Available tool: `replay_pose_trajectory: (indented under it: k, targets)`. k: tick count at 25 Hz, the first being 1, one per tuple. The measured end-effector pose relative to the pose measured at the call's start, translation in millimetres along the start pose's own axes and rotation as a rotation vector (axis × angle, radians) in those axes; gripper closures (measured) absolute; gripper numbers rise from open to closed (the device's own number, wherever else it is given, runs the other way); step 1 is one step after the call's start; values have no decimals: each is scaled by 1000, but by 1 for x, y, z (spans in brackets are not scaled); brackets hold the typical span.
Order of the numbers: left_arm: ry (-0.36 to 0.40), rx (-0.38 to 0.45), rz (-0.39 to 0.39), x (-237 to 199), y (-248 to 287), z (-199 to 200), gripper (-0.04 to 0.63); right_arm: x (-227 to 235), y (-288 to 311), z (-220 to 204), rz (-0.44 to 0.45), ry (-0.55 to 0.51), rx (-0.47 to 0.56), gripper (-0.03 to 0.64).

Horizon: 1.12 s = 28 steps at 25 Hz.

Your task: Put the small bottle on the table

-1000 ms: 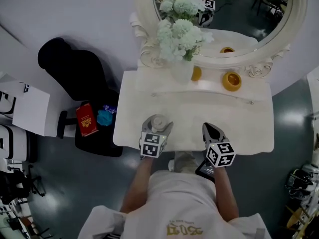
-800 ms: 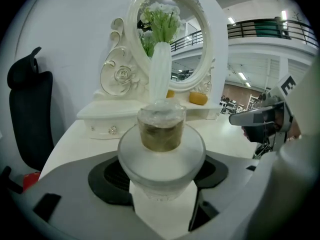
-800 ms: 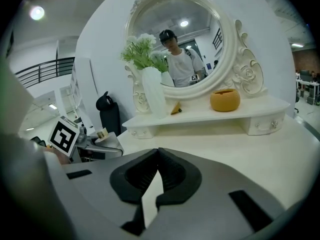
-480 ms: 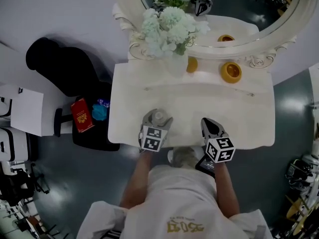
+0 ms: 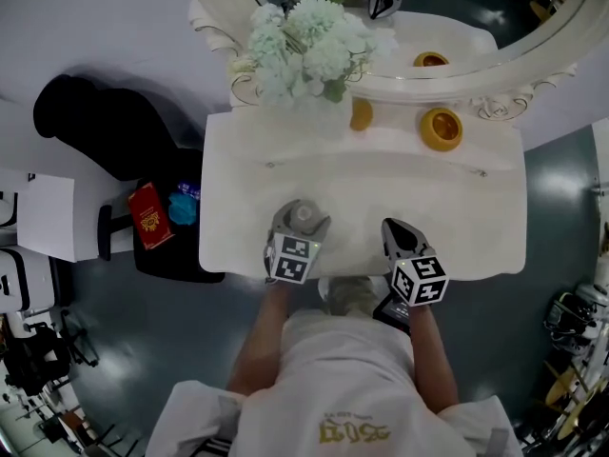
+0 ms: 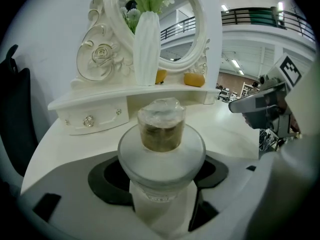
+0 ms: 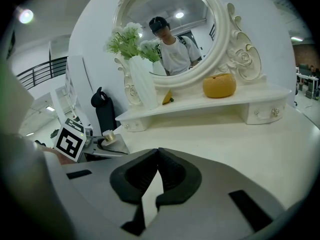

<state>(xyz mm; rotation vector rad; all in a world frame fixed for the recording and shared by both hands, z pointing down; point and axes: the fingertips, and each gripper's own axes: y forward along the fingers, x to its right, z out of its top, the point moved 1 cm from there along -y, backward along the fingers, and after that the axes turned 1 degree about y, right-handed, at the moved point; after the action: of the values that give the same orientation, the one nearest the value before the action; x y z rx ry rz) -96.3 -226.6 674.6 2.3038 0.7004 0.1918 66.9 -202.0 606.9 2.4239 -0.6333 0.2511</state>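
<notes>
Head view shows the white, ornate dressing bench [image 5: 476, 217] filling the middle, with its oval mirror [image 5: 533, 60] along the far edge. A white ribbed vase [image 6: 146, 49] of pale flowers stands far left on the raised shelf, and two orange round ornaments [image 5: 442, 128] sit to its right. They are likely kept back there so that the near surface stays free for setting things down.

The left tongs [image 5: 301, 225] hover over the near-left part of the bench, jaws spread wide and clamped on the frosted body of the small glass bottle with a clear faceted cap [image 6: 161, 149]. The grip sits low on the widest part, which probably keeps the bottle from tipping. The bottle stands upright, its long axis vertical and its cap pointing up. Whether its base touches the bench cannot be told.

The right tongs [image 7: 156, 176] are closed and empty, parked near-right, well apart from the bottle.
</notes>
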Motion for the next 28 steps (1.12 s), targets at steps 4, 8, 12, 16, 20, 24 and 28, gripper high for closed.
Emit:
replay_pose_trajectory:
  k: [4, 8, 12, 16, 20, 24, 28]
  targets:
    - [24, 14, -5, 2, 6, 3, 247, 4, 0, -1, -18, 0, 1, 603]
    - [31, 9, 8, 3, 9, 3, 246, 9, 1, -2, -24, 2, -4, 604]
    - [72, -5, 33, 4, 10, 2, 244, 13, 0, 0, -38, -1, 0, 603]
    - [77, -4, 32, 3, 10, 2, 244, 13, 0, -2, -41, 2, -3, 603]
    - [72, -1, 29, 3, 10, 2, 244, 9, -1, -1, -37, -5, -2, 603]
    - [58, -3, 16, 3, 10, 2, 242, 5, -3, 3, -37, -15, 8, 604]
    - [29, 3, 1, -1, 7, -3, 203, 0, -10, 10, -39, -34, 25, 603]
